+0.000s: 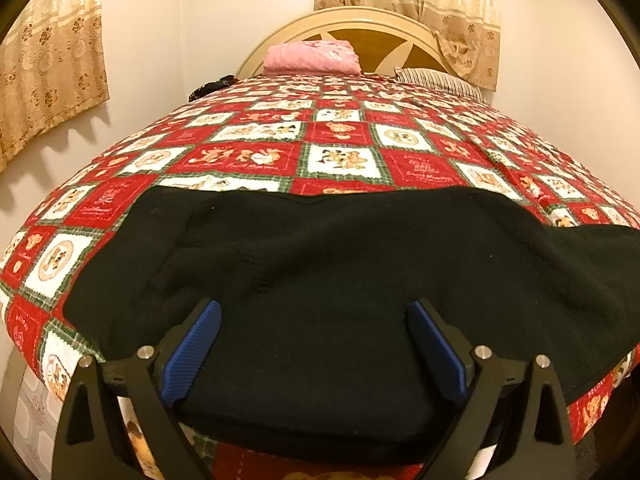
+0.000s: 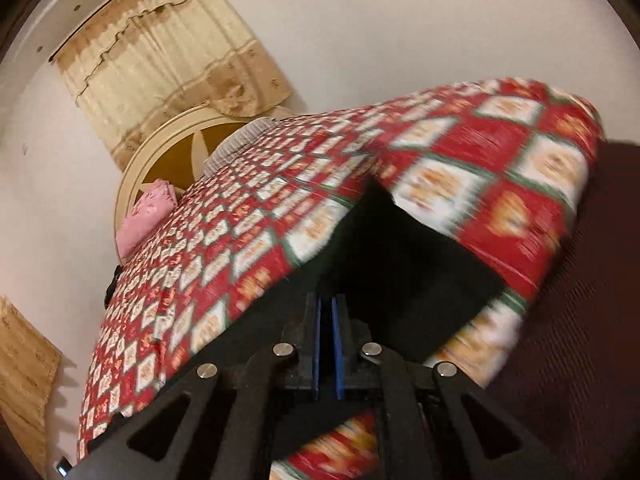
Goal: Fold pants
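Black fleece pants (image 1: 340, 264) lie spread across the near end of the bed, on a quilt (image 1: 344, 132) of red and white squares with green plaid borders. In my left wrist view the cloth fills the lower half, running from about 8 o'clock over to 3 o'clock, and its near fold hangs at the bed's edge.

My left claw (image 1: 314, 320) stands wide, its blue ribbed pads (image 1: 196, 348) set well apart at 7 and 5 o'clock, with the near edge of the pants between them; I cannot tell if either pad touches the cloth.

Up at 12 o'clock a folded pink cloth (image 1: 310, 58) rests against a cream and tan headboard (image 1: 384, 40), a striped pillow (image 1: 436, 80) sits toward 1 o'clock, and beige patterned curtains (image 1: 412, 4) hang on the wall behind.

My right wrist view is tilted and smeared by motion blur. My right claw (image 2: 328, 312) is drawn narrow, its blue pads (image 2: 338, 344) nearly together with only a thin slit between them. The pants (image 2: 412, 264) show as a dark patch from the centre out toward 3 o'clock, just ahead of the tips; I cannot tell if cloth is pinched in that slit. The quilt (image 2: 248, 216) slopes away toward 10 o'clock.
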Tool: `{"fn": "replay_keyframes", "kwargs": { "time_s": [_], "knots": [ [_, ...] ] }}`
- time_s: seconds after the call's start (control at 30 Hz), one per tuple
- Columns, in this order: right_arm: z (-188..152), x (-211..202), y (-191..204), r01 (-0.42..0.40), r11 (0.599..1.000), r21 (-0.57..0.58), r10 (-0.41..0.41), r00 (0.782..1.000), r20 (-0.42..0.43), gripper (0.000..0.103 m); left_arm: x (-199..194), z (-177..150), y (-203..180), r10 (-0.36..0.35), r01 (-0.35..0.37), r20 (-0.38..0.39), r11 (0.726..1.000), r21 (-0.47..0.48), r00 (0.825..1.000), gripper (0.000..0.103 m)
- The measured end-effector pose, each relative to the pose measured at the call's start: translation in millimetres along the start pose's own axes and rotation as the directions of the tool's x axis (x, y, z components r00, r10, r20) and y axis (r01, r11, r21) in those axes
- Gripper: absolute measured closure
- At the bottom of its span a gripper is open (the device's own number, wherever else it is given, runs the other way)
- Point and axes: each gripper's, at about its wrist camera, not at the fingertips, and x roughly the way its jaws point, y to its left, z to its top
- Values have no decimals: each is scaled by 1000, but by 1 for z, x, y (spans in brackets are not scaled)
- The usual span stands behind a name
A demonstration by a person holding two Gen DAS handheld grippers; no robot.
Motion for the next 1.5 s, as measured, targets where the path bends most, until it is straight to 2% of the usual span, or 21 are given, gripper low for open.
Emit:
{"fn": "replay_keyframes", "kwargs": {
  "time_s": [0.1,0.17,0.27,0.37,0.4,0.43,0.47,0.5,0.6,0.63,0.7,0.77,0.87,0.9,0.93,0.97,1.03,1.2,1.3,1.4,1.5],
  "knots": [
    [-6,16,-18,-6,999,52,9,998,-61,101,1,2,0,-2,2,-9,1000,7,1000,3],
    [-7,14,-24,-12,998,55,15,999,-43,101,1,3,0,-2,3,-14,1000,10,1000,3],
    [-2,3,-24,24,998,59,-23,999,-28,100,-2,5,0,11,-11,-23,1000,11,1000,3],
    [-1,-11,-23,-69,993,93,74,996,-47,95,-9,8,-4,20,-20,-29,1000,12,999,3],
    [-5,-16,-19,-100,991,88,105,993,-56,75,-14,9,-7,8,-8,-19,1000,13,1000,3],
    [-8,-19,-17,-108,991,76,113,992,-63,38,-18,10,-10,-4,5,-7,1000,13,1000,3],
    [-13,-21,-13,-113,992,65,117,991,-61,22,-23,11,-14,-24,24,8,1000,14,1000,3],
    [-19,-24,-7,-135,989,60,138,990,-40,18,-30,14,-20,-48,48,26,999,17,999,3],
    [-29,-19,15,-178,984,5,178,982,-60,19,-44,19,-37,-92,90,61,995,40,994,3],
    [-32,-15,22,-170,985,-14,168,983,-74,29,-48,20,-42,-105,102,70,994,44,992,3],
    [-38,-3,30,-137,990,-17,135,984,-119,40,-53,20,-48,-134,131,78,990,44,988,3],
    [-44,7,26,-100,995,16,101,985,-140,43,-54,18,-51,-150,147,69,988,45,986,3],
    [-48,10,30,-111,994,4,110,986,-122,44,-50,15,-53,-149,147,50,988,40,988,3],
    [-49,11,34,-133,991,-9,131,982,-136,48,-50,14,-54,-149,147,44,988,37,988,3],
    [-49,15,38,-165,986,-6,163,974,-155,61,-49,13,-54,-150,149,36,988,30,988,3],
    [-51,18,42,-199,980,0,196,964,-179,66,-48,13,-53,-154,154,30,988,20,988,3],
    [-58,27,52,-215,976,-12,208,954,-216,68,-50,13,-53,-164,164,28,986,8,986,3],
    [-69,35,51,-239,971,3,233,946,-226,68,-55,12,-57,-154,154,39,988,26,987,3],
    [-67,35,50,-258,966,-4,250,939,-236,100,-53,12,-57,-156,156,26,988,18,987,3],
    [-65,30,46,-280,960,11,274,932,-236,100,-52,12,-58,-168,167,16,986,12,986,3],
    [-65,19,45,-279,960,0,271,935,-231,100,-56,13,-62,-167,166,26,986,31,986,3]
  ]
}}
